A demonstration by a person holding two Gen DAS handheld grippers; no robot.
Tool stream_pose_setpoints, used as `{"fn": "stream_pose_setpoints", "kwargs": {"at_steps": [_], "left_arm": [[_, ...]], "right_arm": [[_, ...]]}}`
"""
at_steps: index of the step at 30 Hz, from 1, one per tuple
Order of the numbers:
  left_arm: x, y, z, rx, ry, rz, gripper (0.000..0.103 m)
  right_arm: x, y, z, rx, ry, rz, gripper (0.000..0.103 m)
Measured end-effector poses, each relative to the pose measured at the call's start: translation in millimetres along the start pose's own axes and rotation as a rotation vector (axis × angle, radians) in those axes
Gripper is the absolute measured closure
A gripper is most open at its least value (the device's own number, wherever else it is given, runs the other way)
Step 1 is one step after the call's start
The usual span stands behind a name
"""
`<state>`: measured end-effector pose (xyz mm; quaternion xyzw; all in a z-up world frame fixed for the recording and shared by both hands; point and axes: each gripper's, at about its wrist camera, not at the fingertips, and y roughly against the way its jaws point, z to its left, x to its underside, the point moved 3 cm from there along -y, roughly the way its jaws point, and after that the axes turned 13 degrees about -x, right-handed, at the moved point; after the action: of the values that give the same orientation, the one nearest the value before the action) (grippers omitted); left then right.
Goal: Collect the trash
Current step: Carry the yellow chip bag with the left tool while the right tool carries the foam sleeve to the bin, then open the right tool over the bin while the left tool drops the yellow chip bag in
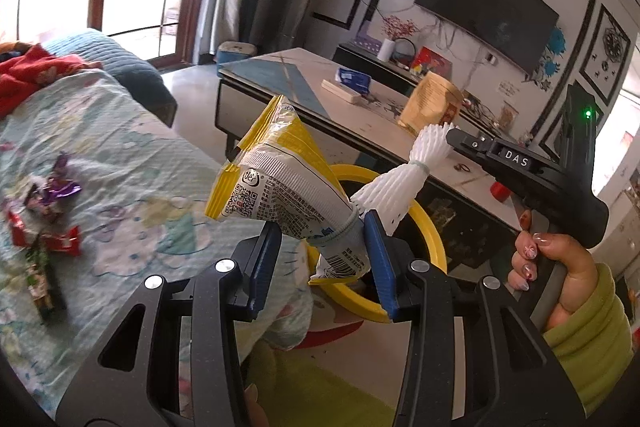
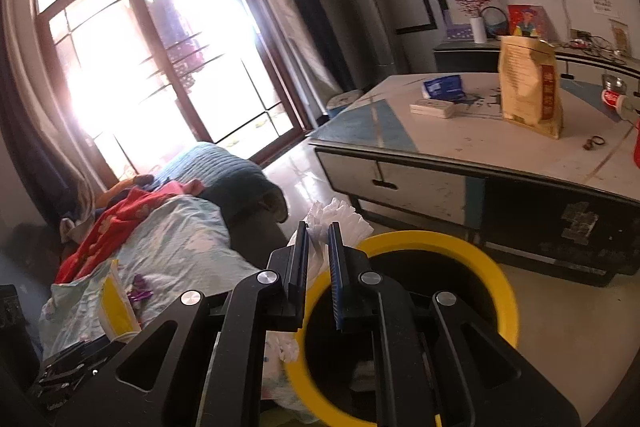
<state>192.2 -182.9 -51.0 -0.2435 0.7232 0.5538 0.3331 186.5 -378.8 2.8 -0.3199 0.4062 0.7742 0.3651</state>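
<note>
The round black bin with a yellow plastic rim stands on the floor beside the bed. Above it, the crinkled yellow-and-white snack wrapper looks light, limp and a bit slippery; the left gripper pinches its twisted lower end, jaws partly apart. The soft, springy white foam fruit net is clamped in the nearly shut right gripper.

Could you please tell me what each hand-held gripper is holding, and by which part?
The left hand-held gripper pinches the yellow snack wrapper near its lower end. The right hand-held gripper grips the white foam fruit net by one end.
</note>
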Motion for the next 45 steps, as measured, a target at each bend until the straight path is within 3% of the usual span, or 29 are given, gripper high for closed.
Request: {"fn": "stream_pose_setpoints", "kwargs": {"at_steps": [14, 34, 41, 45], "left_arm": [[5.0, -51.5, -49.6, 0.070, -0.090, 0.066, 0.068], [17.4, -98.2, -81.0, 0.114, -0.145, 0.162, 0.065], [19.0, -97.0, -81.9, 0.129, -0.138, 0.160, 0.043], [18.9, -91.5, -76.6, 0.118, -0.125, 0.154, 0.022]], "right_arm": [[7.4, 4.6, -50.2, 0.124, -0.014, 0.014, 0.093], [20.2, -6.6, -83.6, 0.134, -0.078, 0.079, 0.090], [19.8, -5.8, -84.9, 0.130, -0.083, 0.079, 0.076], [18.1, -3.6, -86.0, 0.139, -0.086, 0.071, 0.069]]}}
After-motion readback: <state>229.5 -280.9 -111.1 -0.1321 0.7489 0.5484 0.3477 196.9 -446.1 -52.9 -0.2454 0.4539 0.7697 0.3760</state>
